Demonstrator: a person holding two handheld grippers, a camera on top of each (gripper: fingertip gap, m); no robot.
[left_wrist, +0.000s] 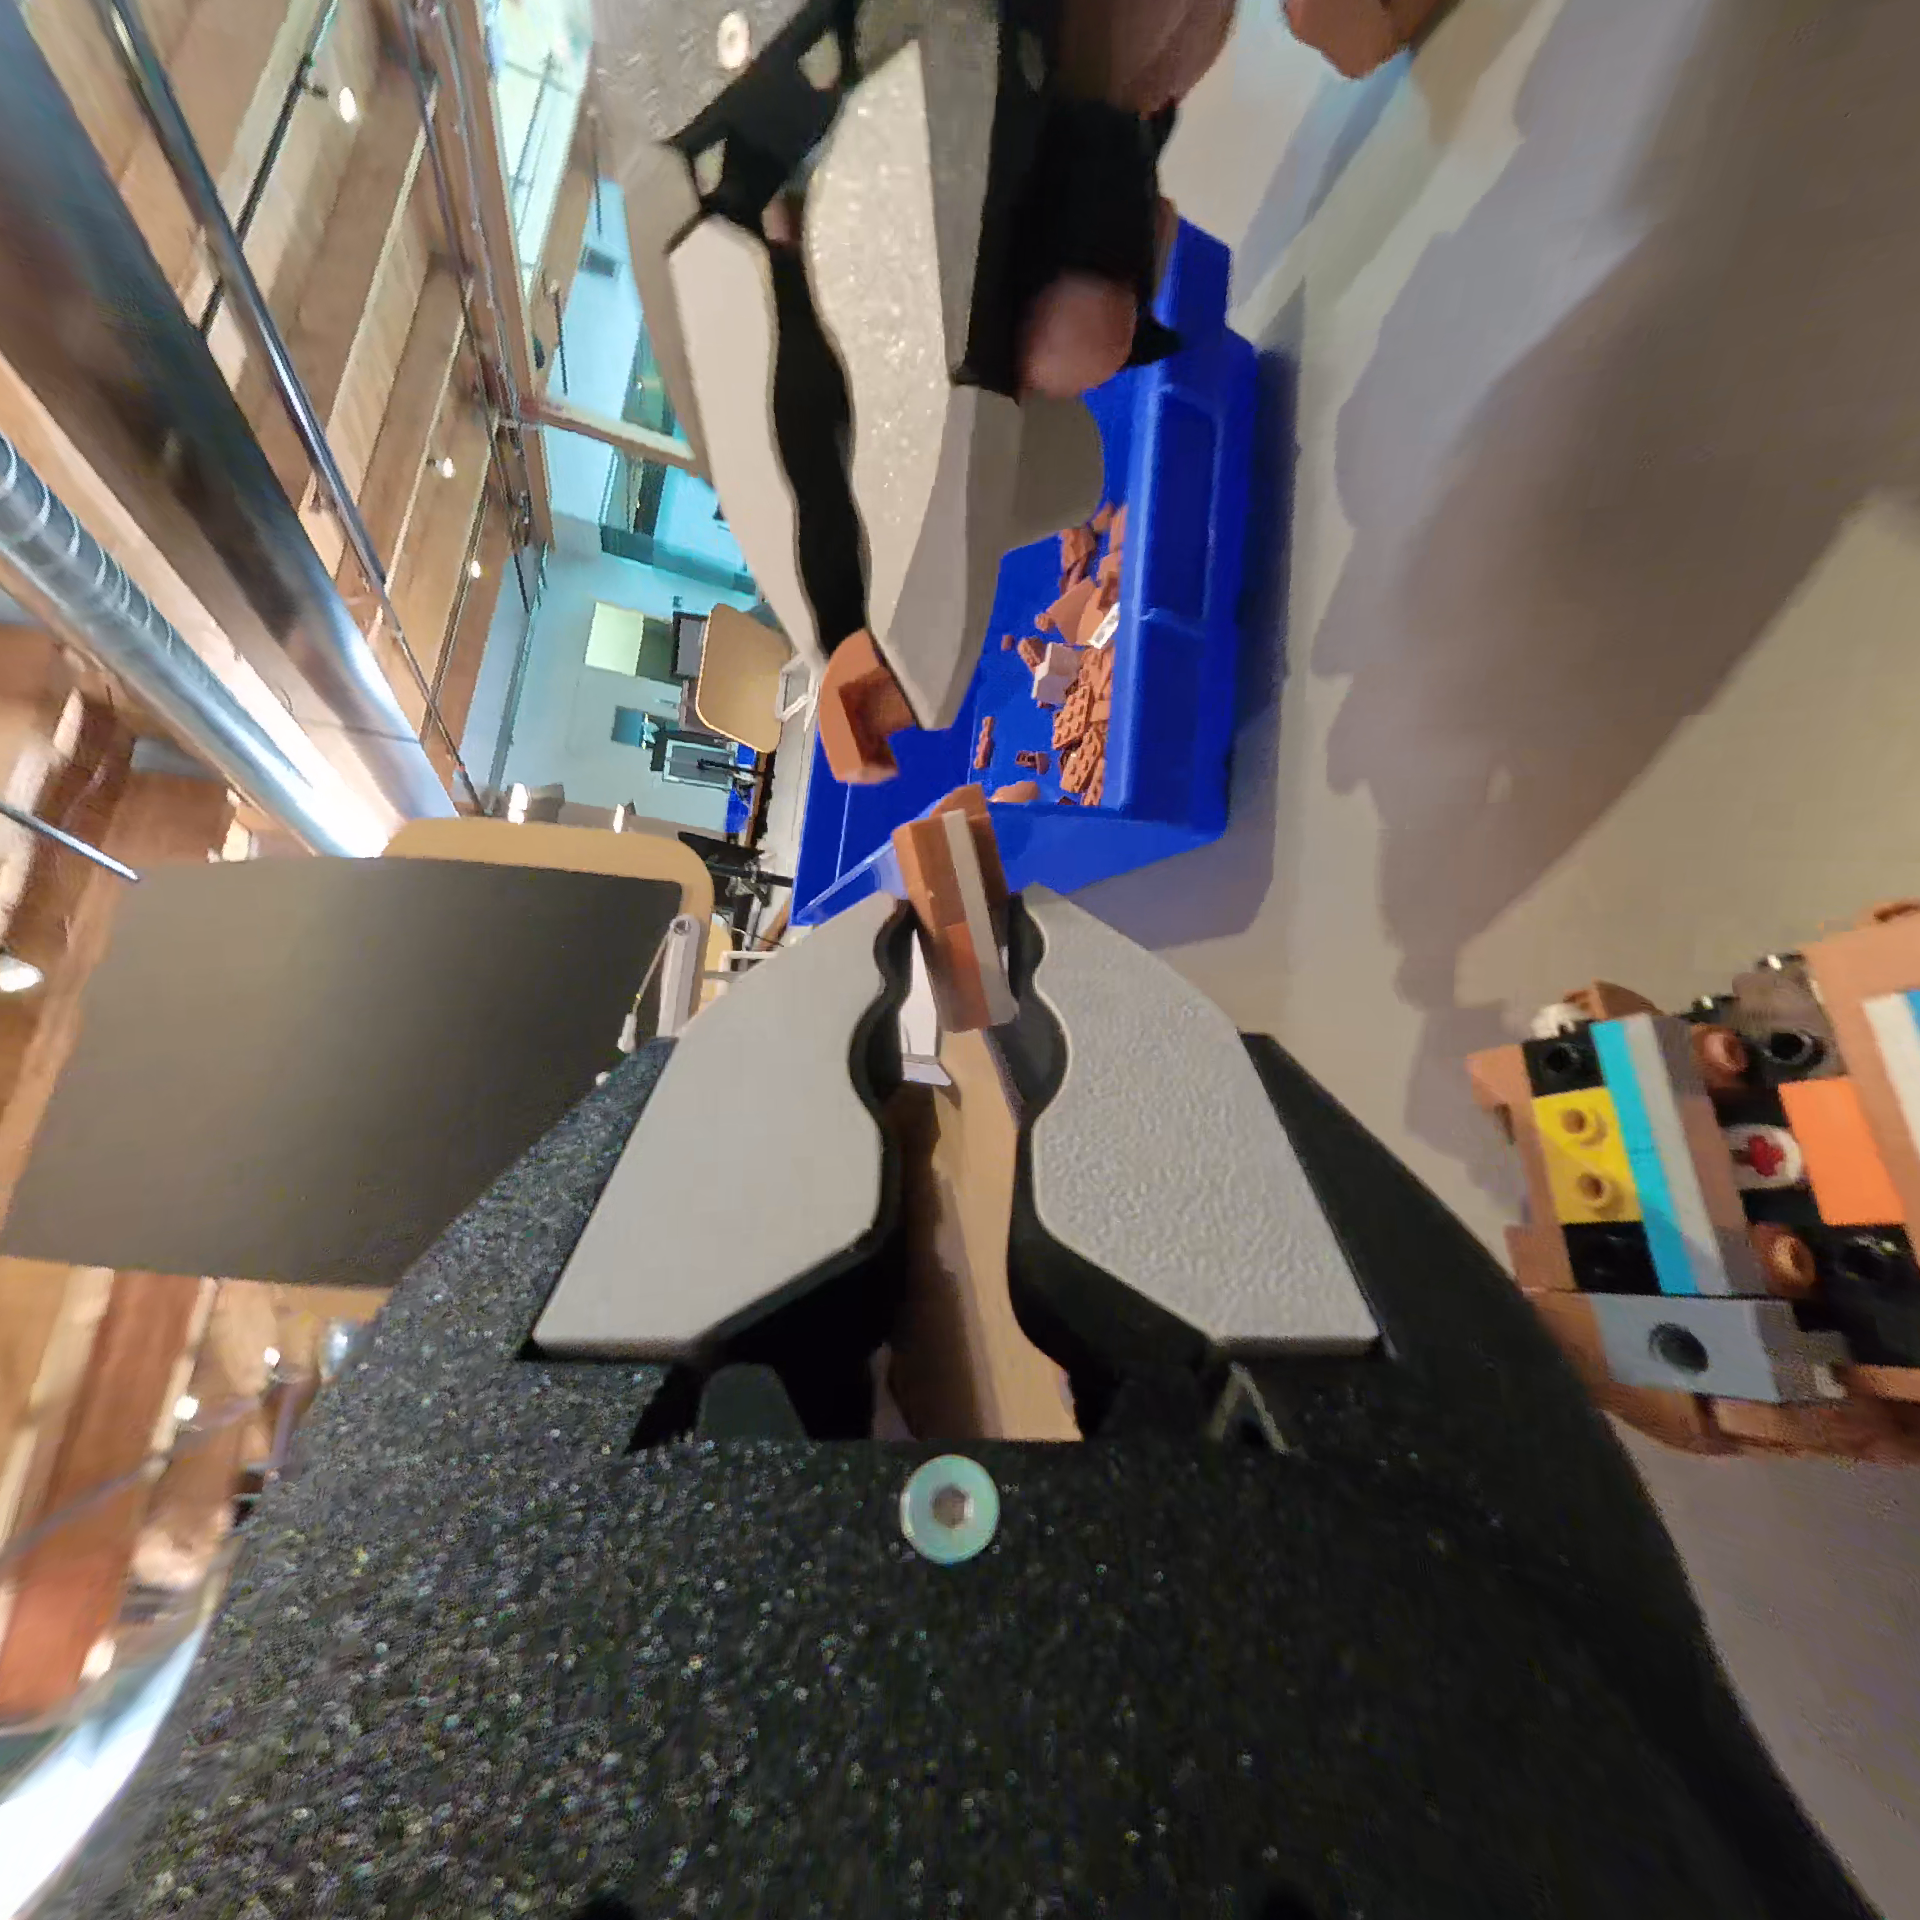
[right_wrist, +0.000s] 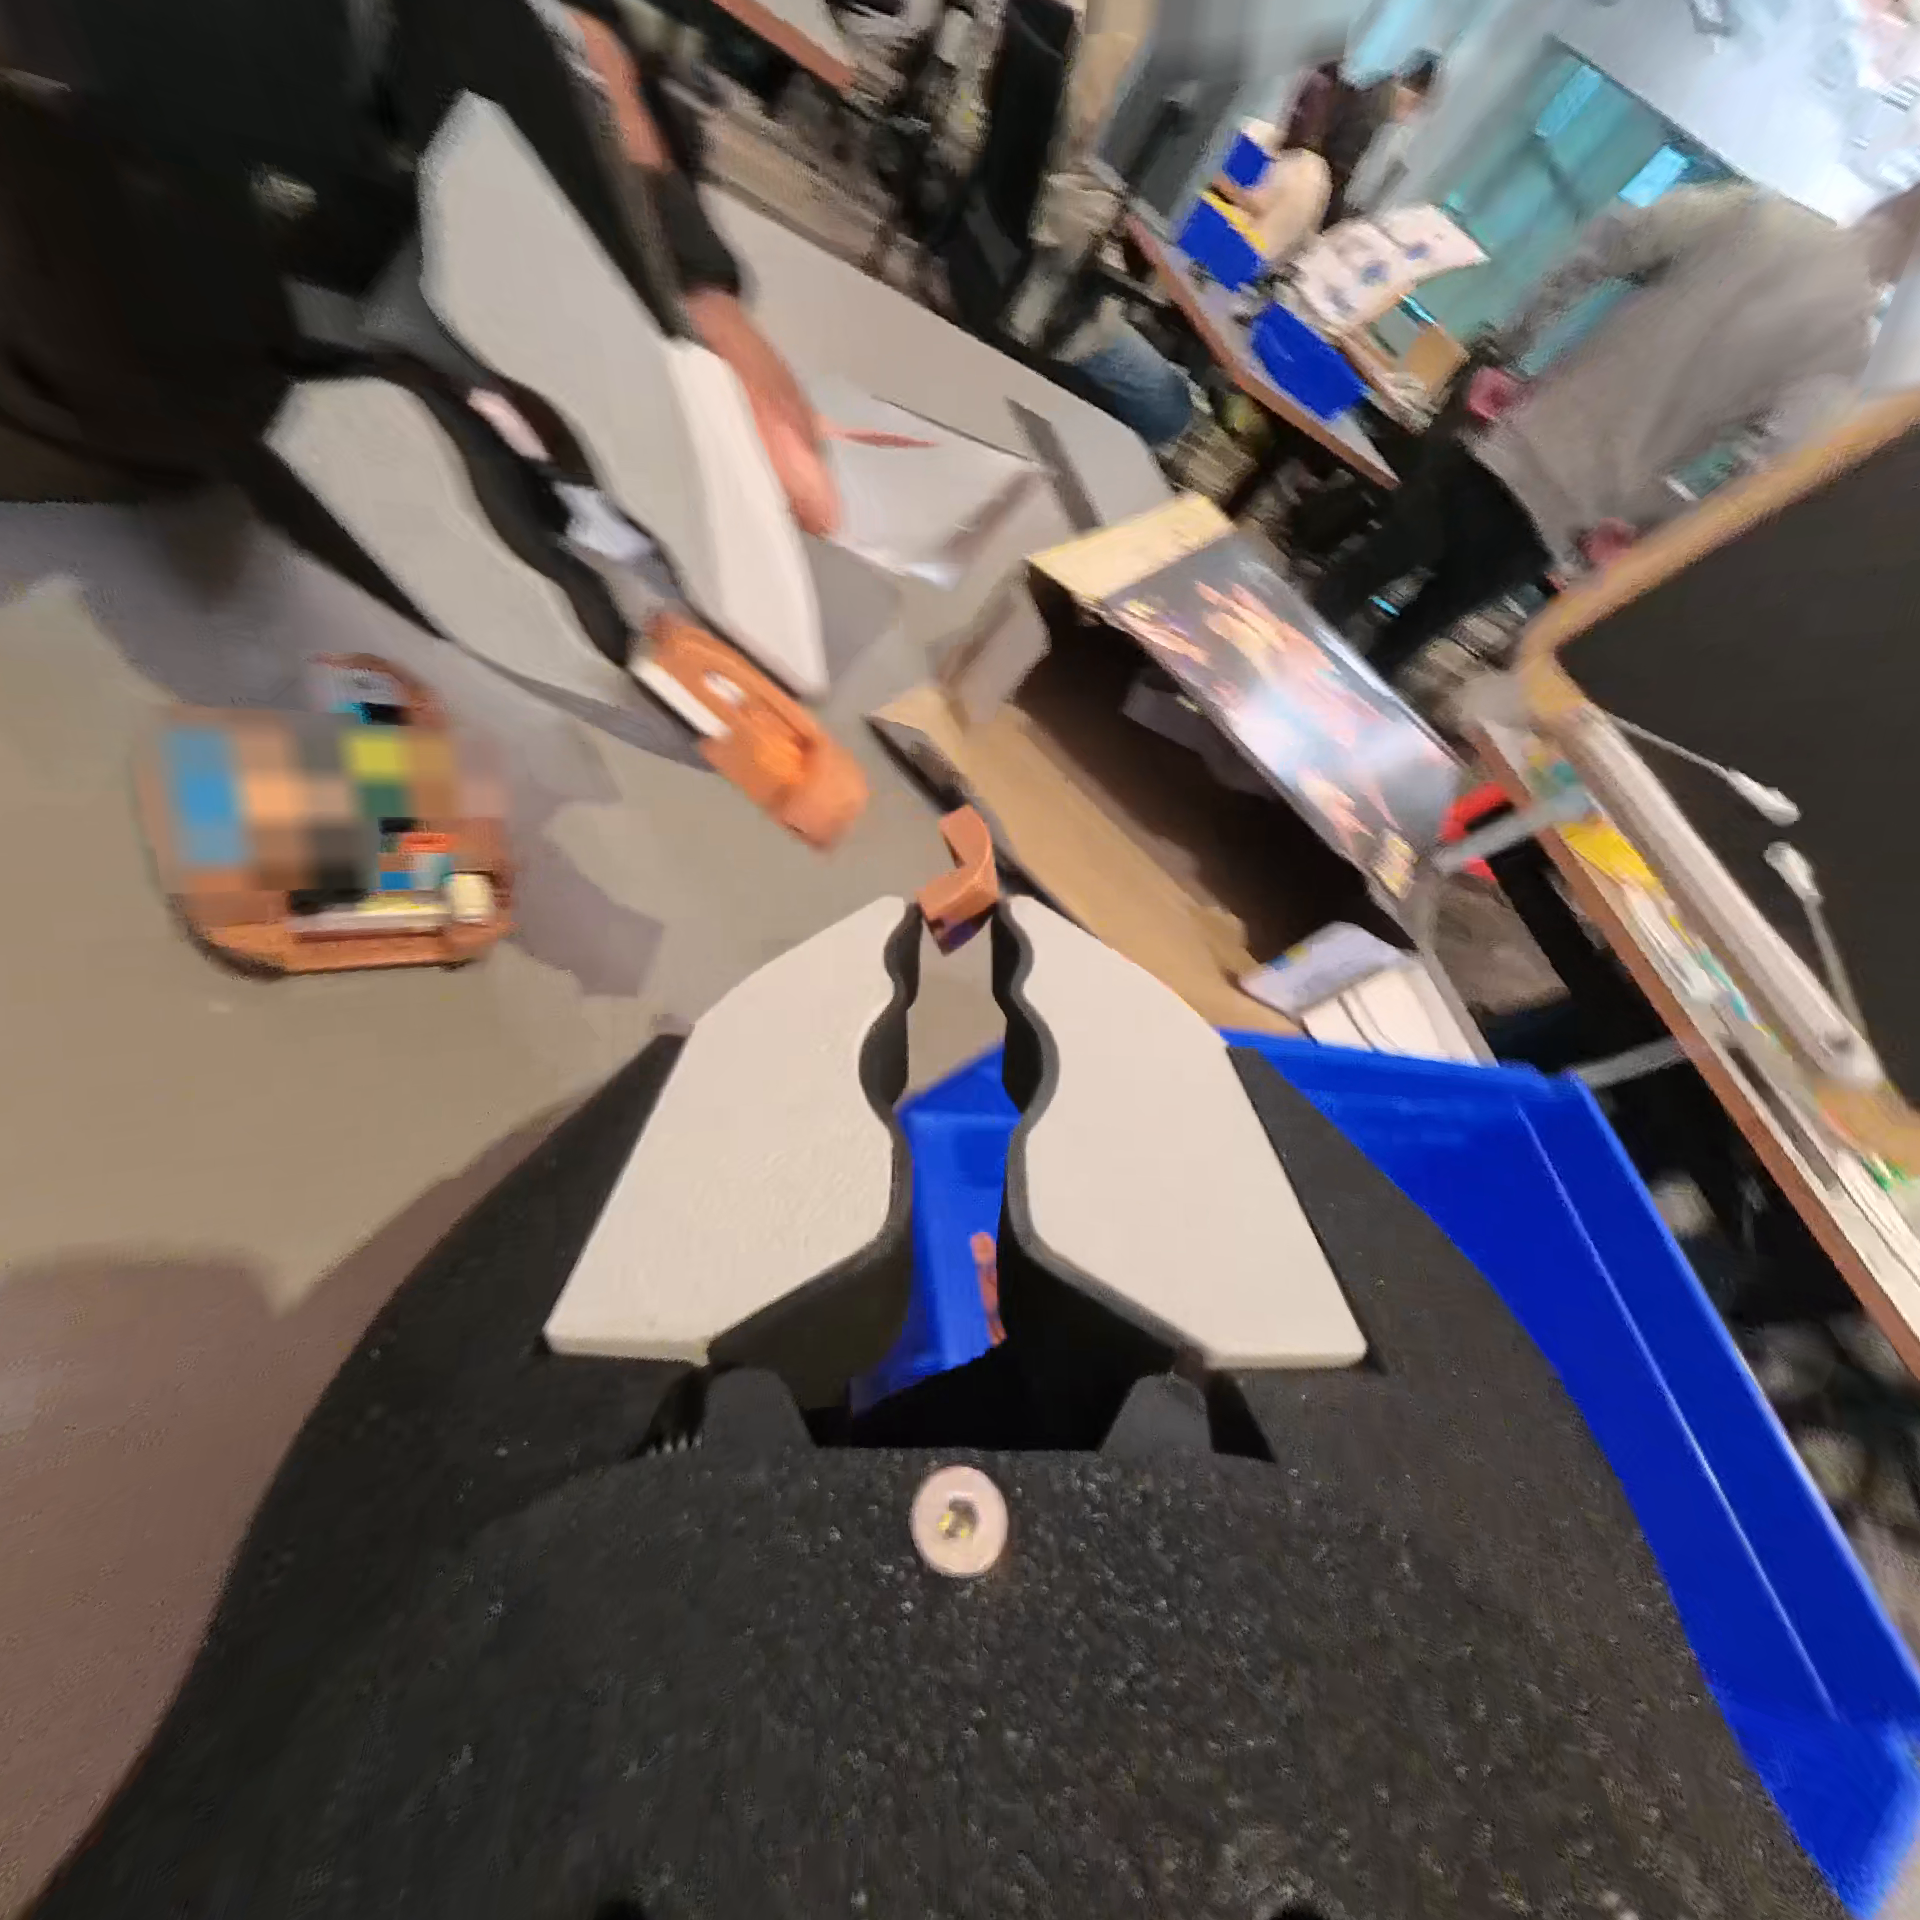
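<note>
- My left tongs (left_wrist: 961, 935) grip a brown-and-grey brick stack (left_wrist: 951, 914).
- My right tongs (right_wrist: 956, 920) pinch a small brown brick (right_wrist: 961, 883).
- Beyond the left tongs, a blue bin (left_wrist: 1195, 582) holds loose brown bricks (left_wrist: 1081, 686).

Colourful brick model (left_wrist: 1714, 1205) cut off by right edge; people at far tables (right_wrist: 1621, 343) motion-blurred

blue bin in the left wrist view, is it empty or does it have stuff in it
Not empty. The blue bin holds a loose pile of small brown bricks, gathered toward one side; the rest of its floor shows bare blue.
</note>
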